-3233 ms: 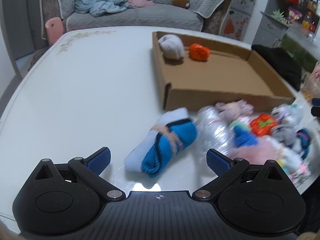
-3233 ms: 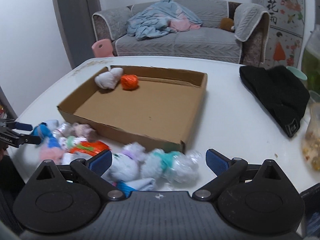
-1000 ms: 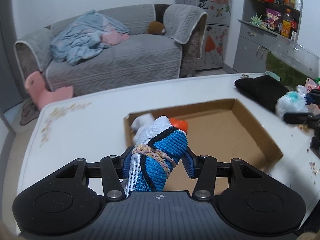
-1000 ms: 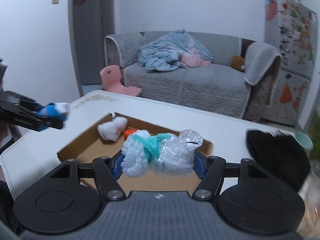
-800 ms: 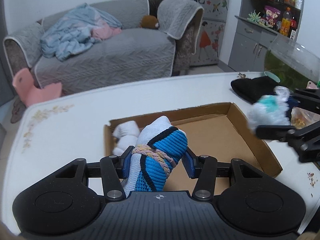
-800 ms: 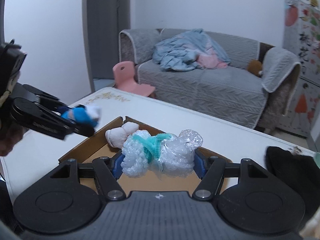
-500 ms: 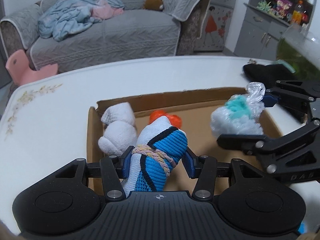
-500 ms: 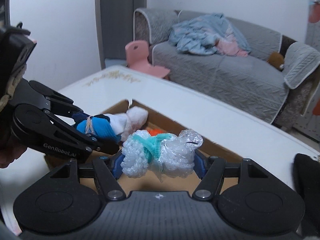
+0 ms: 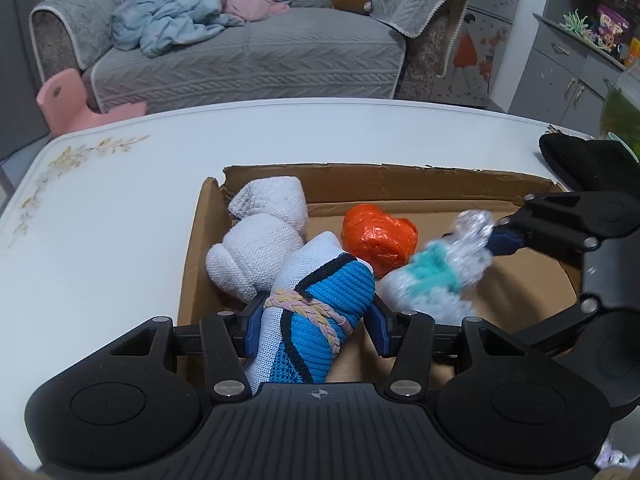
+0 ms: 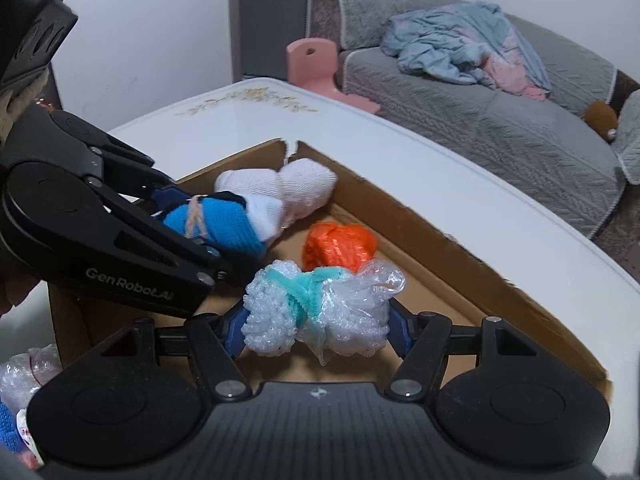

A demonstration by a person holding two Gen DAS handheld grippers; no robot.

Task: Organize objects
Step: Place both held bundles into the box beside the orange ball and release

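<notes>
- Placing step: left gripper (image 9: 312, 322) fingers clamp the blue sock roll (image 9: 316, 312); right gripper (image 10: 316, 330) grips the bubble-wrap bundle (image 10: 320, 312), both over the cardboard tray (image 9: 400, 186).
- Next: lower, then release beside the white roll (image 9: 260, 240) at 11 o'clock and orange ball (image 9: 378, 236) at 12.

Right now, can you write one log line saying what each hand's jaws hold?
left gripper: shut on blue sock roll | right gripper: shut on bubble-wrap bundle | both over cardboard tray | not released
</notes>
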